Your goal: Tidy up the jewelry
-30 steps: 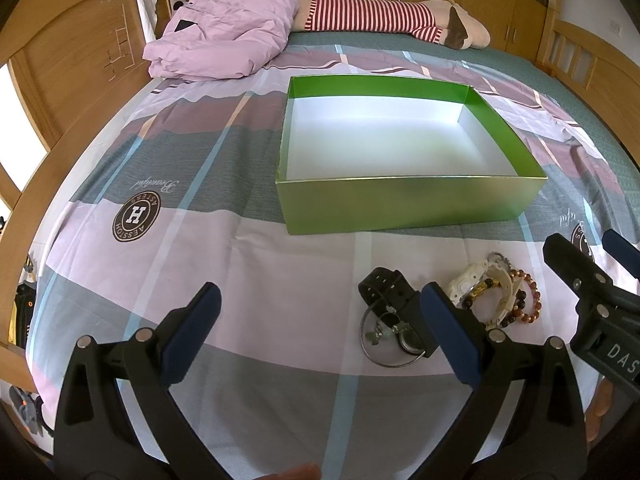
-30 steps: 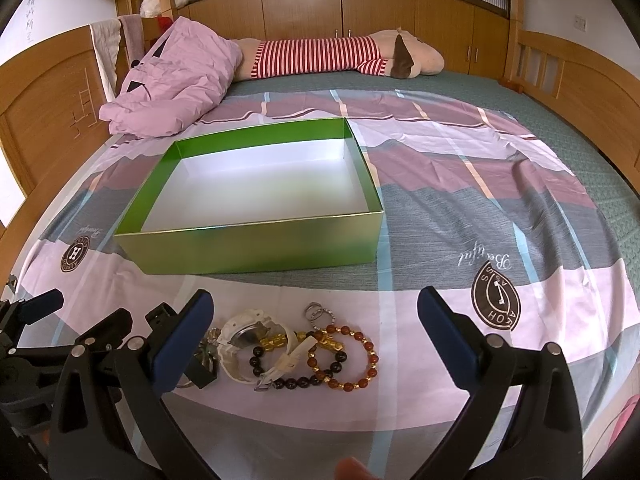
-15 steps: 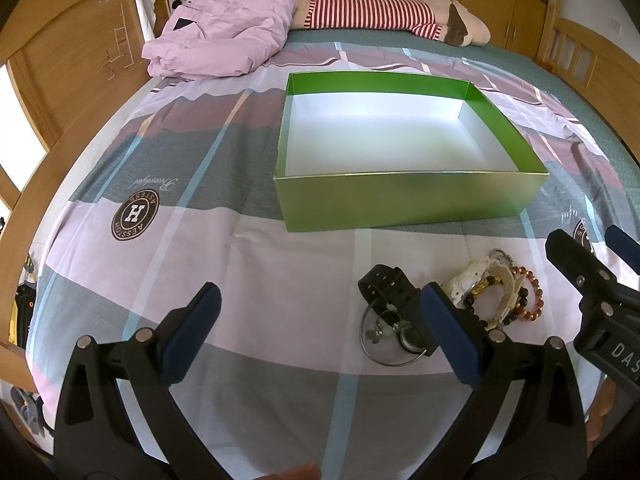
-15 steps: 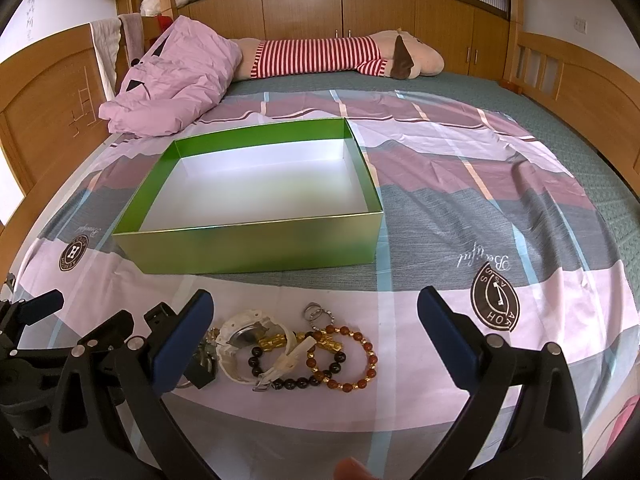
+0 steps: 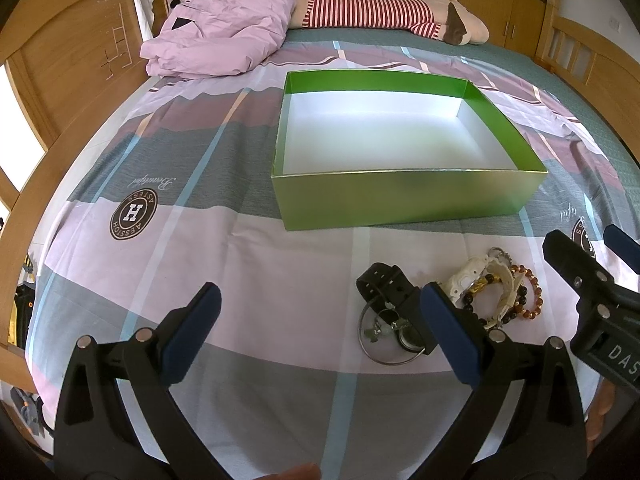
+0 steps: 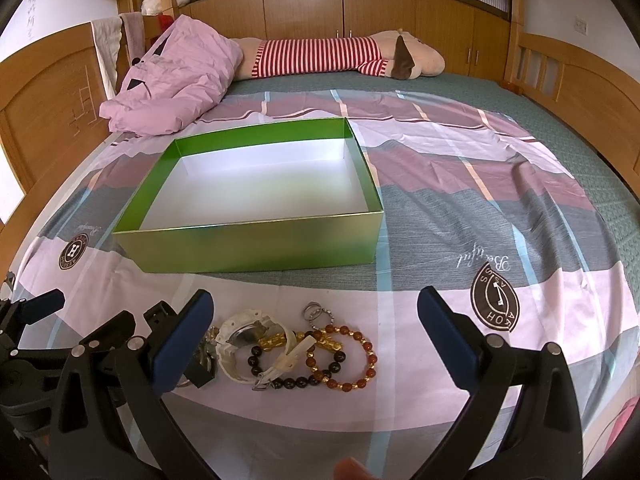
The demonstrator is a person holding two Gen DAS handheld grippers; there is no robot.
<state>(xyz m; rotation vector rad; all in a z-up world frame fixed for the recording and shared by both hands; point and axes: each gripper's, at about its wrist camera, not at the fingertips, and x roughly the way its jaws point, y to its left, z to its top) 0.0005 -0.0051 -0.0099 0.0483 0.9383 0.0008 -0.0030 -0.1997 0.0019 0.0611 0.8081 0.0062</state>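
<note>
Nearby, in front of the green box (image 6: pixel 256 240), a small heap of jewelry lies on the smooth striped bedsheet (image 6: pixel 460 216). That box is glossy cardboard, rectangular and shallow, with a plain white inside holding nothing. Closest to its front wall sit two small metal rings (image 6: pixel 316 313). Just before them is a chunky white plastic watch (image 6: pixel 248 340), tangled with a bracelet of round amber beads (image 6: pixel 362 364) and another of dark round beads (image 6: pixel 296 378) with gold pieces. To the left of the white watch, a black rubbery watch (image 5: pixel 386 286) lies across a thin wire hoop (image 5: pixel 386 336) carrying small metal charms.

Both grippers hover low over the sheet on the near side of the box. The left gripper (image 5: pixel 320 324) has its blue-padded jaws spread wide, grasping nothing; its right finger covers part of the black watch. The right gripper (image 6: pixel 316 324) is likewise spread wide and empty, straddling the bead heap.

Behind the box, a crumpled pink quilt (image 6: pixel 176 80) and a long striped plush toy (image 6: pixel 332 56) rest against the wooden bedframe.
</note>
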